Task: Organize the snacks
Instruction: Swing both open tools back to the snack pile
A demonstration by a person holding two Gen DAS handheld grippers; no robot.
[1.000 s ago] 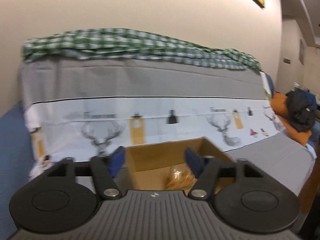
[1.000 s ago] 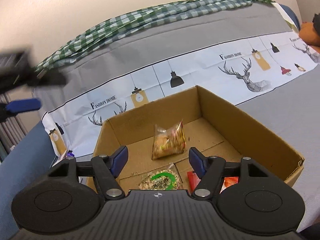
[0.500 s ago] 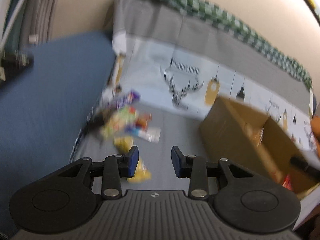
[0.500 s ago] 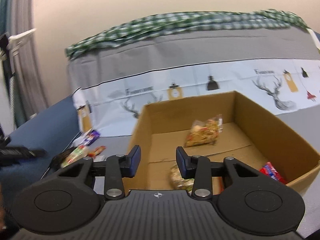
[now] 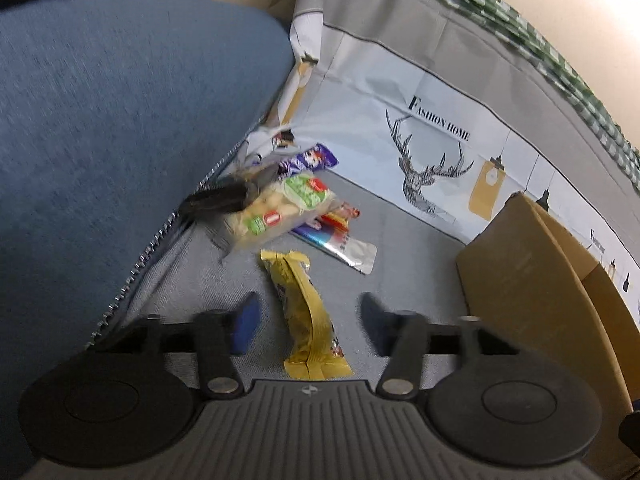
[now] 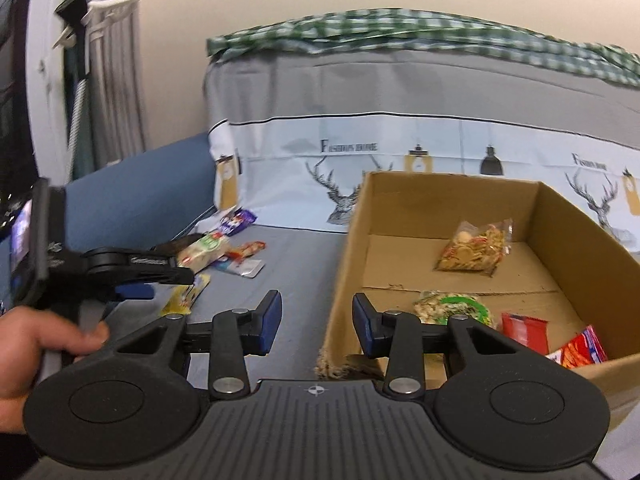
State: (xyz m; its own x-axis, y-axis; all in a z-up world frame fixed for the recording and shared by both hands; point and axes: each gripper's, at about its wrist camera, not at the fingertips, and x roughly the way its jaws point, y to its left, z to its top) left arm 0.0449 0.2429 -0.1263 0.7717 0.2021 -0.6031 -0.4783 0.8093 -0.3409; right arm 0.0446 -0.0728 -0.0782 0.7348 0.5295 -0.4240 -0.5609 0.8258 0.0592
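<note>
Left claw (image 5: 306, 322) part open, empty, straddling yellow snack bar (image 5: 306, 312) on grey sofa seat (image 5: 400, 248); bar's long axis parallel to fingers. Right claw (image 6: 316, 322) part open, empty, farther off, at box (image 6: 348, 264) corner.

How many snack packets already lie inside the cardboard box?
4: a clear cracker bag near the back wall, a green-labelled bag mid-floor, two red packets at the front. More may hide behind the near wall.

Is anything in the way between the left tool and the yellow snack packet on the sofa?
Nothing visible. The yellow packet lies on the grey cover directly between the left tool's open fingers, no pad touching it. The other snacks lie beyond it.
</note>
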